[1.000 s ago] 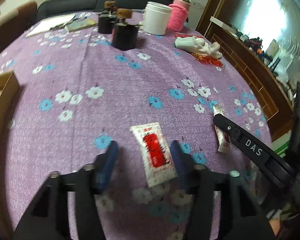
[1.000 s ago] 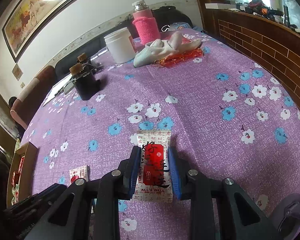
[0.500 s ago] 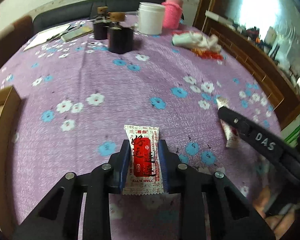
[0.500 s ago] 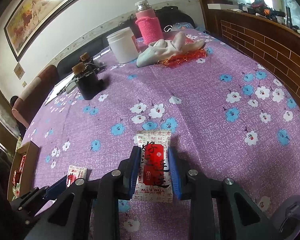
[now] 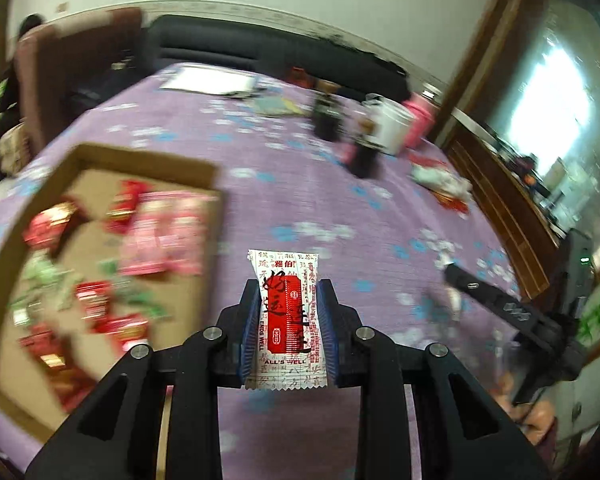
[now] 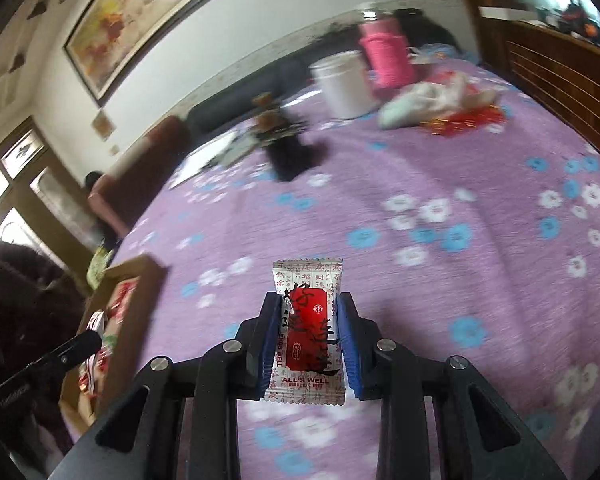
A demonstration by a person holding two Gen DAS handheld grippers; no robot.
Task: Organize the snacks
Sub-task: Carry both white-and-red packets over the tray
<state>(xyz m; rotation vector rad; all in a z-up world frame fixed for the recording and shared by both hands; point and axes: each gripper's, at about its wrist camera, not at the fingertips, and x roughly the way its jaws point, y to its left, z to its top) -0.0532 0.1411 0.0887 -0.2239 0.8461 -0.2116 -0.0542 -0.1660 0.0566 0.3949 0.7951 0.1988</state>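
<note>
Above the purple tablecloth (image 5: pixel 340 208), I am carrying one snack packet (image 5: pixel 286 320) pinched in my left gripper (image 5: pixel 287 326) and another (image 6: pixel 308 332) in my right gripper (image 6: pixel 309 344); I should release both squarely over the cardboard box (image 5: pixel 148 160) near the left edge.

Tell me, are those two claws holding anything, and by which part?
Yes. Each gripper, left and right, pinches its own red-and-white snack packet by the long side edges.

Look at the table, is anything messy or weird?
Nothing looks broken or spilled. The only untidy spot is the crumpled white plastic bag lying on red foil scraps at the far edge of the purple flowered tablecloth, beside the white tub.
</note>
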